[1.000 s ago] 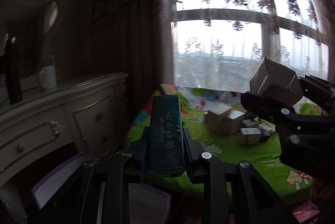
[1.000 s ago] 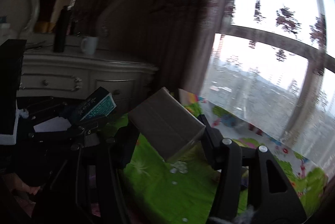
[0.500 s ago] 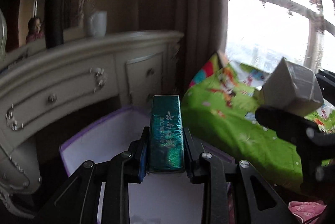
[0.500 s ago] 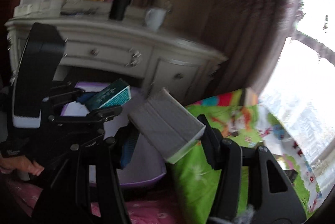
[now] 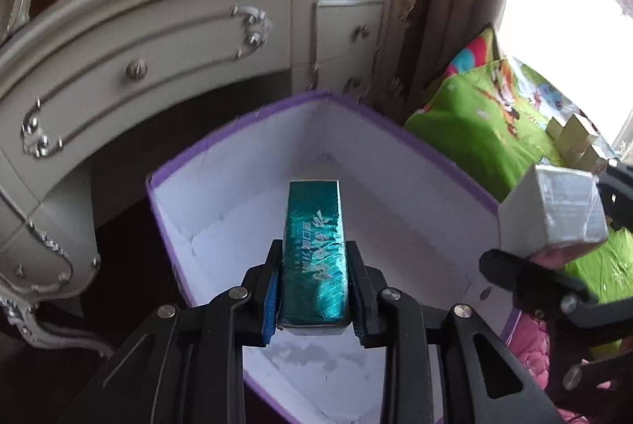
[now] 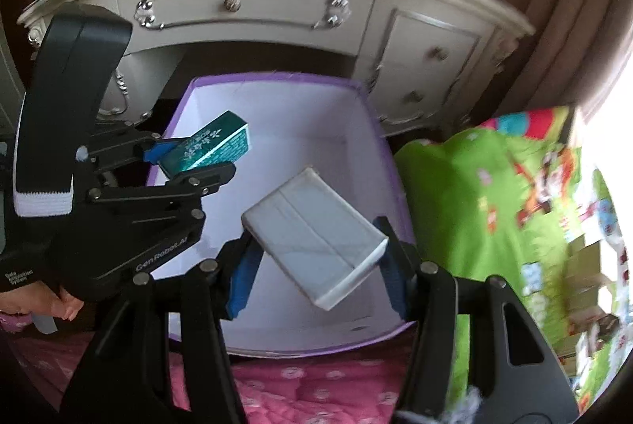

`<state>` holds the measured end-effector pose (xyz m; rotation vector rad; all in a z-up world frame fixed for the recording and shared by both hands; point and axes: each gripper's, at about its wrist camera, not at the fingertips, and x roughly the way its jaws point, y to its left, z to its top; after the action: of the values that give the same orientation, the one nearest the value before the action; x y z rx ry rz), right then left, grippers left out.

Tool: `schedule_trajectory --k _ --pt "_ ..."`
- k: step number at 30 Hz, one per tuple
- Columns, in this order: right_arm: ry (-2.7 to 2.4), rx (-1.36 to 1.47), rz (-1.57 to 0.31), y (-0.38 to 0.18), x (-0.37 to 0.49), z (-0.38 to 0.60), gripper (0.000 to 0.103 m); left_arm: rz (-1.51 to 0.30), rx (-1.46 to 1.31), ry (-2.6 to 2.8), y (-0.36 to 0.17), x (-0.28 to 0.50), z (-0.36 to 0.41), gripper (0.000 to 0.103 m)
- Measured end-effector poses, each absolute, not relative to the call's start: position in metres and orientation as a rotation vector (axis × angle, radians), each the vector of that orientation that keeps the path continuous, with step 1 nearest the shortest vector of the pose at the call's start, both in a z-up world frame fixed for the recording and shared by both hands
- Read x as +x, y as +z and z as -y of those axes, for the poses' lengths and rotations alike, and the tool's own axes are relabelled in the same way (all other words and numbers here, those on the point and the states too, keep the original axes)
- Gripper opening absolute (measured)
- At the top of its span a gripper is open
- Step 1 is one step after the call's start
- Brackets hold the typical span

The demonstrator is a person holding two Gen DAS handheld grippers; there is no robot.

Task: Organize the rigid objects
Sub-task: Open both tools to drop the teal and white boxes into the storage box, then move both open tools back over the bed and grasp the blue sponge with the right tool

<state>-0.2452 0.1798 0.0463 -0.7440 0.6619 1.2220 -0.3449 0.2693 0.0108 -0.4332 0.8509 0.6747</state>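
Observation:
My left gripper (image 5: 314,289) is shut on a long teal green box (image 5: 314,246) and holds it above the open purple-rimmed white box (image 5: 237,162). It also shows in the right wrist view (image 6: 190,162) with the teal box (image 6: 209,145). My right gripper (image 6: 316,261) is shut on a tilted grey-white carton (image 6: 312,238), held over the same purple-rimmed box (image 6: 277,79). The carton shows at the right of the left wrist view (image 5: 554,210). The box's inside looks bare.
A cream dresser (image 5: 158,40) with drawers stands just behind the box. A green cartoon mat (image 6: 494,206) lies to the right with several small boxes (image 5: 573,139) on it. Pink quilted fabric (image 6: 296,384) lies in front. A curtain and window are at the right.
Both grippers have swung left and down from the green mat to above the purple-rimmed box, each still holding its item.

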Motion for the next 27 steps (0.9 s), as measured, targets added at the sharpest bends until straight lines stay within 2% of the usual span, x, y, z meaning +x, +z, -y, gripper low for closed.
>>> schedule_trajectory --k 2,3,4,5,6,7,8,18,22,27 --pt "1.228 -0.740 -0.682 0.039 -0.247 -0.180 0.060 -0.889 -0.458 0.675 0.006 -0.346 -0.273 0.032" --pt "1.246 -0.725 -0.709 0.035 -0.246 -0.179 0.060 -0.909 -0.464 0.682 0.004 -0.346 -0.274 0.041" --pt "1.268 -0.714 -0.733 0.033 -0.245 -0.180 0.066 -0.924 -0.463 0.701 0.003 -0.345 -0.275 0.049" --pt "1.286 -0.699 -0.756 0.031 -0.243 -0.180 0.074 -0.929 -0.452 0.732 0.004 -0.345 -0.275 0.069" --pt "1.273 -0.683 -0.760 0.030 -0.240 -0.177 0.076 -0.928 -0.432 0.768 0.005 -0.345 -0.274 0.083" --pt "1.258 -0.669 -0.755 0.030 -0.237 -0.175 0.082 -0.922 -0.404 0.806 0.008 -0.344 -0.273 0.087" --pt "1.256 -0.646 -0.756 0.031 -0.233 -0.171 0.085 -0.914 -0.375 0.834 0.011 -0.344 -0.272 0.089" --pt "1.018 -0.424 -0.784 0.053 -0.153 -0.086 0.086 -0.897 -0.293 0.775 0.026 -0.322 -0.243 0.089" --pt "0.806 -0.350 -0.804 0.046 -0.112 -0.010 0.090 -0.867 -0.269 0.613 0.030 -0.301 -0.213 0.089" --pt "0.526 -0.122 -0.864 0.033 -0.065 0.114 0.090 -0.950 -0.200 0.257 0.025 -0.242 -0.143 0.089"
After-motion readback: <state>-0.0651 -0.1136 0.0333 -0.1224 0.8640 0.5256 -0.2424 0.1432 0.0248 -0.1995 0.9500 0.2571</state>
